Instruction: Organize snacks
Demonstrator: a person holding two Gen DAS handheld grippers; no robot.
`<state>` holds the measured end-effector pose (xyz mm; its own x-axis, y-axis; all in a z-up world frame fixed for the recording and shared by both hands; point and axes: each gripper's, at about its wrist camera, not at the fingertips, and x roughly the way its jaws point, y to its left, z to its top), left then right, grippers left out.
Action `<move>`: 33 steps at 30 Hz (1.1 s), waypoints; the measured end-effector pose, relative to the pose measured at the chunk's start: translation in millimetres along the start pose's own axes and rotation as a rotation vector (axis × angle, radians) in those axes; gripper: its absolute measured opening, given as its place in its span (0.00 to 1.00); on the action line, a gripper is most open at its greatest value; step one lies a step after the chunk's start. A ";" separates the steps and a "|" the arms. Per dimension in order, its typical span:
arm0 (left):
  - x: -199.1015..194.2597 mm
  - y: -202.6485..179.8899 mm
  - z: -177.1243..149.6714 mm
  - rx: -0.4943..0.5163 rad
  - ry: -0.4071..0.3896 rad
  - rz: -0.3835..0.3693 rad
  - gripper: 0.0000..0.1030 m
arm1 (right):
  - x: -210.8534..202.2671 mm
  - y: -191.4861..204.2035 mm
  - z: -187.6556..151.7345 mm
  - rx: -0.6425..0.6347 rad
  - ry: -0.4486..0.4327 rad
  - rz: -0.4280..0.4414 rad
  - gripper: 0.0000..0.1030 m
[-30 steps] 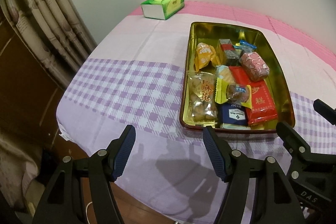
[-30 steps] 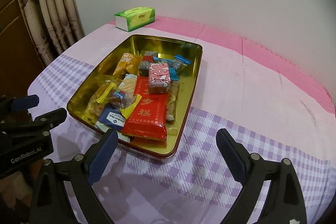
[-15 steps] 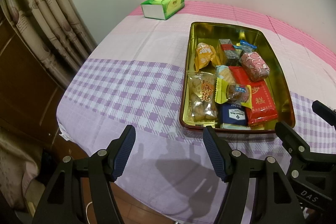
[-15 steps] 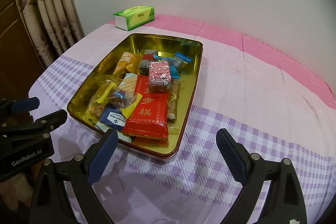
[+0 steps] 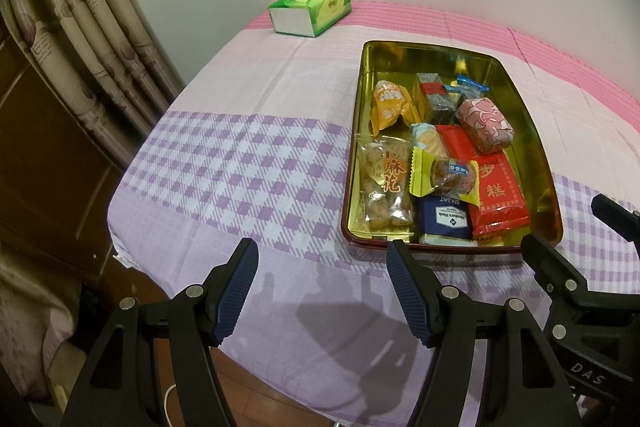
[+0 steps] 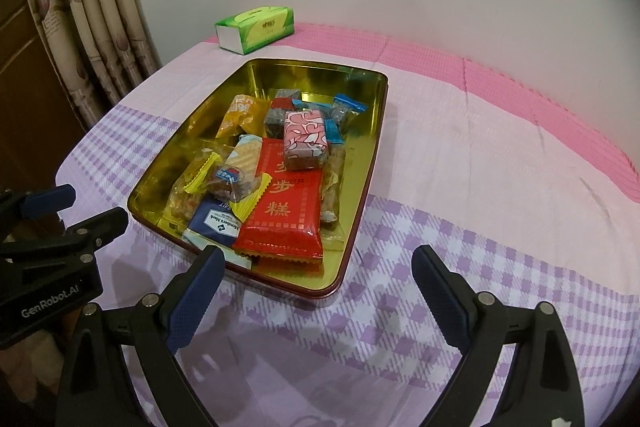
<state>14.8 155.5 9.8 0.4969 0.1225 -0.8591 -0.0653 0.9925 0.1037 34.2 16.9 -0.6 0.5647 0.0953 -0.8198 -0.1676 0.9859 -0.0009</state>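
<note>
A gold tin tray sits on the checked cloth and holds several wrapped snacks. Among them are a red packet, a pink patterned block, an orange packet, a navy sea-salt packet and a clear bag of twists. My left gripper hovers open near the tray's front left corner, nothing between its fingers. Open and empty too, my right gripper hangs just before the tray's near edge.
A green tissue box stands at the table's far corner by the wall. Curtains hang on the left, past the table edge. Lilac checked and pink cloth stretches to the right of the tray.
</note>
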 end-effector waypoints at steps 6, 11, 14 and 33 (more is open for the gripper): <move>-0.1 0.1 0.0 -0.001 -0.001 0.001 0.65 | 3.0 -1.5 -1.0 0.016 0.013 0.007 0.90; -0.1 -0.1 0.2 -0.001 -0.001 0.001 0.65 | 2.5 -2.1 -1.4 0.024 0.013 0.005 0.90; 0.3 -0.6 -0.4 0.001 0.000 0.001 0.65 | 2.4 -2.1 -1.7 0.023 0.014 0.005 0.90; 1.6 -0.4 -1.7 0.001 0.005 -0.004 0.65 | 5.4 -2.4 -4.2 0.028 0.023 0.010 0.90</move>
<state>14.2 155.2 7.6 0.4929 0.1186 -0.8620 -0.0626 0.9929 0.1008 34.3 14.5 -7.5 0.5441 0.1026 -0.8327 -0.1504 0.9884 0.0235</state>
